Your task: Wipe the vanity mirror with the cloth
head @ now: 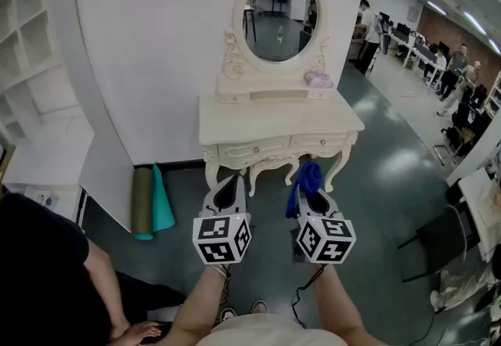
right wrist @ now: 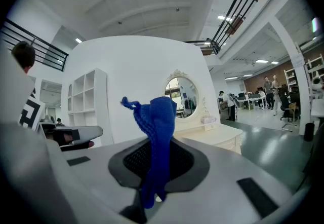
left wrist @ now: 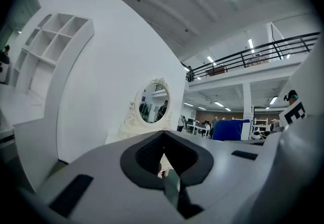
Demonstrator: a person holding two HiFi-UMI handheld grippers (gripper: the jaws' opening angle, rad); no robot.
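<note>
the head view alone shows the whole vanity [head: 274, 121] from above: its oval mirror [head: 278, 17] in a carved cream frame, a bare cream surface with drawers under it, and a small pink thing [head: 318, 80] at the mirror's foot on the right. both tongs are held short of the vanity's front edge, over the grey floor [head: 376, 180]. the right tongs [head: 311, 189] are closed on the blue cloth [head: 304, 177]; the right gripper view shows it pinched between the jaws and standing up in a bunch. the left tongs [head: 228, 184] are closed with nothing in them, as the left gripper view shows. only the gripper views show the railed gallery [left wrist: 253, 53] high above the vanity. left of the vanity are rolled mats [head: 153, 202] and white shelves [head: 31, 39]; to its right, people [head: 368, 23] near desks. each marker cube [head: 222, 238] bears black-and-white squares.
</note>
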